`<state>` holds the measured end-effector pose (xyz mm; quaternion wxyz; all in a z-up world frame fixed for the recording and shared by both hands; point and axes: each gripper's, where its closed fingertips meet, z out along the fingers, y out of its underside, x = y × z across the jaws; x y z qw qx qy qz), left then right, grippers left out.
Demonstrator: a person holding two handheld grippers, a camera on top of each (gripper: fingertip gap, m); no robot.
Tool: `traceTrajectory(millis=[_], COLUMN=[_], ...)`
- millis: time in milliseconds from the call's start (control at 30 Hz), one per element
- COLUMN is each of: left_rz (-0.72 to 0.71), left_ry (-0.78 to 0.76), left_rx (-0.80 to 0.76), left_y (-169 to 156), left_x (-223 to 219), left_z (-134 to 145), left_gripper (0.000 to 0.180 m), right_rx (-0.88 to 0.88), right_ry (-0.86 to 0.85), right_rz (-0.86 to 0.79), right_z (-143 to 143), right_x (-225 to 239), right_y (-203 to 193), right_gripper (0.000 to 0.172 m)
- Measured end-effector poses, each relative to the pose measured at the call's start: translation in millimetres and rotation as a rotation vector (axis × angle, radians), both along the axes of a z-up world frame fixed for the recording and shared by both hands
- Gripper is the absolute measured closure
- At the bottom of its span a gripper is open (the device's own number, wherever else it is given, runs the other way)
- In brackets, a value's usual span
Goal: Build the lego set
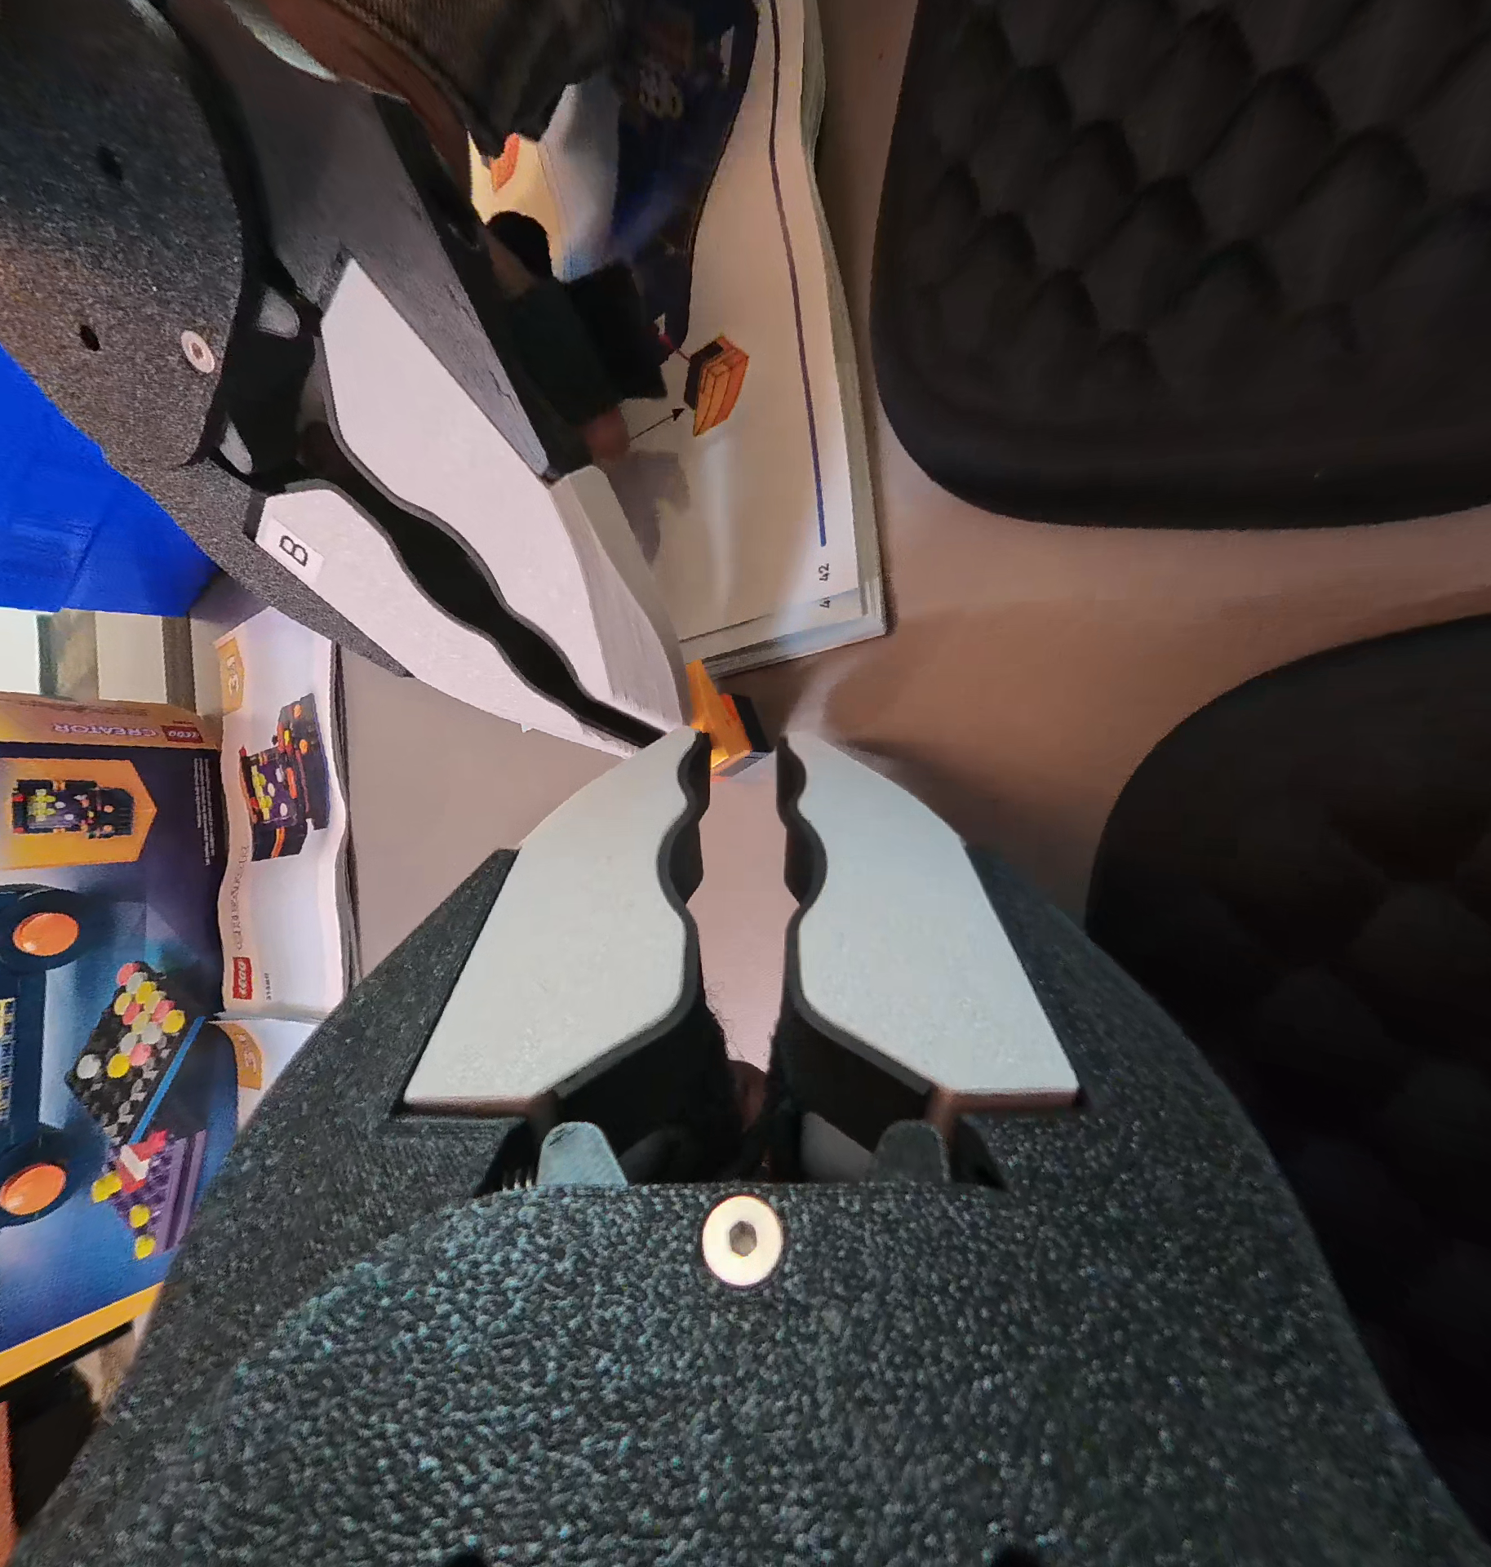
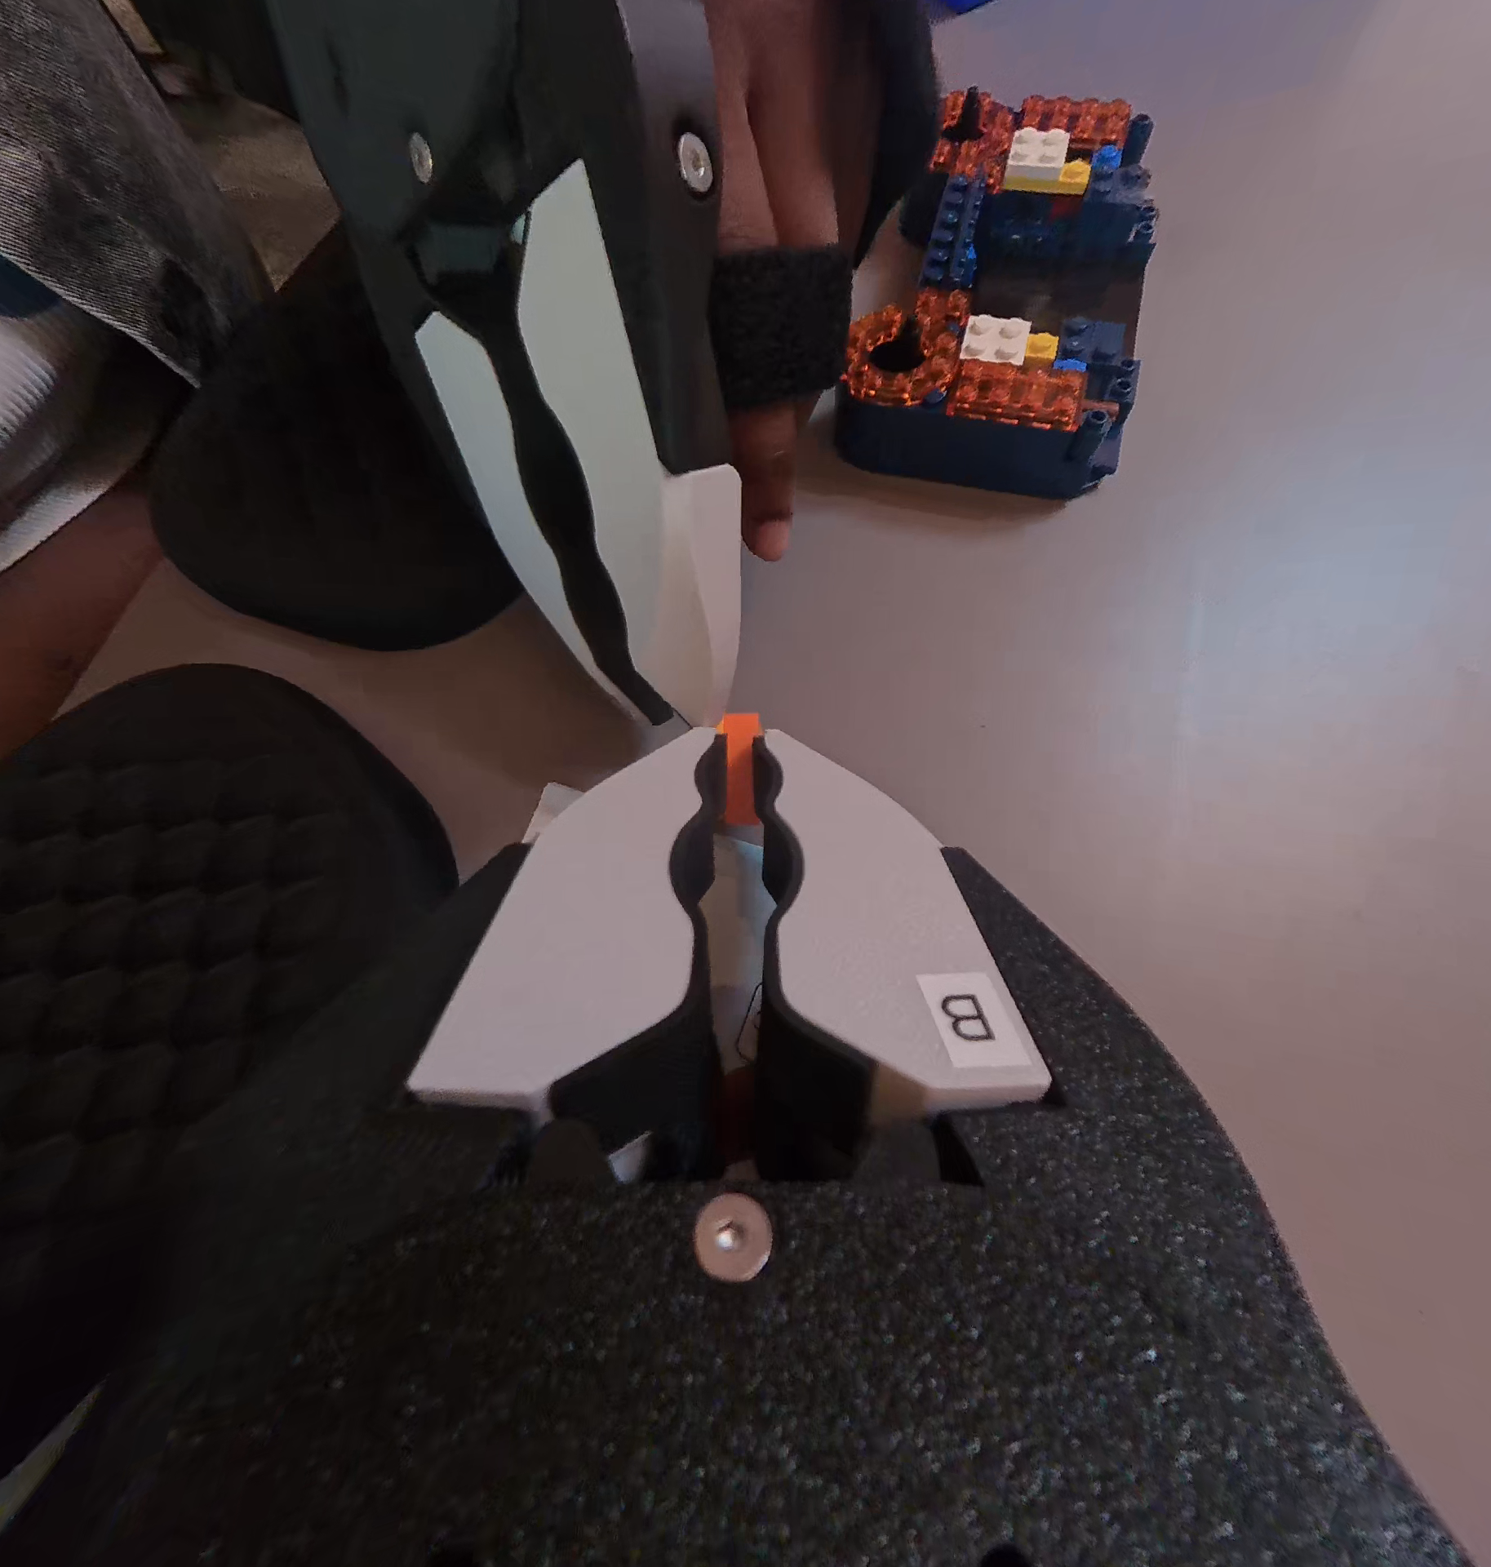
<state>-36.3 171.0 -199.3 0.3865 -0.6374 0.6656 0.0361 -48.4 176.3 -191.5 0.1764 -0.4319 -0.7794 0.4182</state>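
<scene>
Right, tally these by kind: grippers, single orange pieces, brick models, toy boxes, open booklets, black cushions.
Grippers: 2 (left gripper, right gripper)
Single orange piece, in the right gripper: 1
Brick model: 1
Toy box: 1
Open booklet: 1
Black cushions: 2
Total: 8

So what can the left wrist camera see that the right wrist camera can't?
Only the left view shows the open instruction booklet and the colourful toy box. Only the right view shows the half-built brick model and a finger. Both show the small orange brick pinched in the right gripper, with the left gripper meeting it.
</scene>
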Motion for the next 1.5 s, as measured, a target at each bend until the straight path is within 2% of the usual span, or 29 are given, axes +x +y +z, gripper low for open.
traceTrajectory(millis=[67, 200, 667, 800, 933, 1033, 1300, 1400, 1500], left_rz=[-0.001, 0.009, -0.032, -0.026, -0.027, -0.034, -0.026, -0.03, -0.026], left_ry=[0.022, 0.054, 0.181, 0.184, 0.185, 0.196, 0.147, 0.06, -0.037], left_rx=[0.006, 0.002, 0.005, 0.0, -0.005, 0.001, -0.014, -0.052, -0.075], left_y=[0.9, 4.5, 5.2, 5.6, 5.3, 4.7, 4.2, 4.9, 5.4], left_x=[0.8, 2.3, 1.6, 2.3, 2.2, 2.6, 2.3, 4.1, 4.2], left_z=[-0.3, 0.3, -0.2, -0.3, -0.2, -1.6, -1.3, -0.8, 0.1], left_gripper=[0.166, 0.169, 0.171, 0.171, 0.171, 0.171, 0.171, 0.171, 0.168], right_rx=[0.037, 0.054, 0.073, -0.018, 0.085, 0.095, 0.095, 0.109, 0.109], right_ry=[0.038, 0.076, 0.083, 0.147, 0.091, 0.087, 0.079, 0.074, 0.091], right_rz=[-0.019, -0.022, -0.037, -0.052, -0.029, -0.022, -0.022, -0.029, -0.036], right_z=[-1.0, -1.0, -0.9, 17.3, -1.7, -3.0, -4.2, -4.7, -1.1], right_x=[-2.9, -2.9, -2.5, 6.4, 9.7, 8.1, 8.3, 9.6, 10.2], right_y=[2.6, 2.8, 5.0, 8.3, 3.5, 2.1, 2.5, 4.3, 5.6], right_gripper=[0.172, 0.172, 0.172, 0.169, 0.17, 0.171, 0.17, 0.158, 0.154])
